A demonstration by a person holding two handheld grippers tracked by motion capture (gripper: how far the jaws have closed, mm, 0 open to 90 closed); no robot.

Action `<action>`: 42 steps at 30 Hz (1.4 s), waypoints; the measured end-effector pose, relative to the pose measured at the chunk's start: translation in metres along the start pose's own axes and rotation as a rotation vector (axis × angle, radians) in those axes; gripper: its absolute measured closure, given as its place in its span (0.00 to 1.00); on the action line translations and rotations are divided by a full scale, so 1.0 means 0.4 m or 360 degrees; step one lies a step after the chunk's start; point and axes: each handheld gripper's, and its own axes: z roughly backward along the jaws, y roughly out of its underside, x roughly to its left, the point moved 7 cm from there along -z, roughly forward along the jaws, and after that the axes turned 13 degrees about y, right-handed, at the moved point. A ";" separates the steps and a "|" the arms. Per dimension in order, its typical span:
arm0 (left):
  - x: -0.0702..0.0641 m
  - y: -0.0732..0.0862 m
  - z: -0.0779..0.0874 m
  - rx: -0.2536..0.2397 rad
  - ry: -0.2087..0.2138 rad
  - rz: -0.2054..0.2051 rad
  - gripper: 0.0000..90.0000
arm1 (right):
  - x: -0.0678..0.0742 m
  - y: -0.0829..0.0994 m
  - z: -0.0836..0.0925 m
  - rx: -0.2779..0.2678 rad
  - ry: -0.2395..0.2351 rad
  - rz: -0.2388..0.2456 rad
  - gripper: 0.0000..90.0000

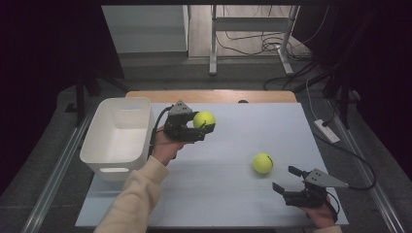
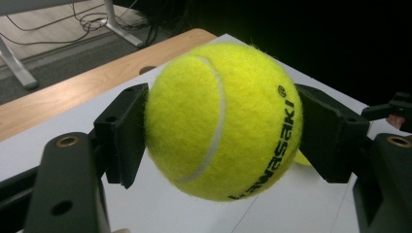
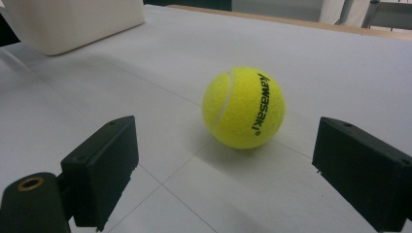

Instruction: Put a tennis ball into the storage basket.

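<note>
Two yellow tennis balls are in play on the white table point(image 1: 233, 204). Being round, neither has a long axis or a pointing end; only the markings give a facing. The held ball point(image 1: 204, 119) sits clamped between the pads of the left gripper point(image 1: 203, 130), which is closed onto it from both sides, above the table's far left part, just right of the white bin point(image 1: 119, 133). In the left gripper view this held ball point(image 2: 223, 121) bulges well past both black pads, its white seam curving down the face toward the camera, and the black printed brand name running up its right flank toward the right pad. Its felt is fuzzy and bright yellow-green.

The loose ball point(image 1: 263, 163) rests on the table right of centre, apart from the right gripper point(image 1: 285, 178), which lies near the table's near right corner with its jaws spread wide and nothing between them. In the right gripper view this loose ball point(image 3: 244, 108) stands ahead of the jaw tips, roughly centred between them but beyond their reach, touching neither. Its seam curves over the upper left, and the black lettering runs down its right side.
</note>
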 end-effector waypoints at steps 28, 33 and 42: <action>0.017 -0.036 0.092 -0.0119 -0.0073 0.0000 0.30 | 0.001 0.002 -0.002 0.0008 0.0004 0.0005 0.10; 0.022 -0.038 0.102 -0.0126 -0.0088 0.0003 0.30 | 0.001 0.001 -0.002 0.0007 0.0004 0.0004 0.10; 0.032 -0.036 0.124 -0.0146 -0.0119 0.0017 0.30 | 0.000 0.001 -0.001 0.0008 0.0005 0.0002 0.10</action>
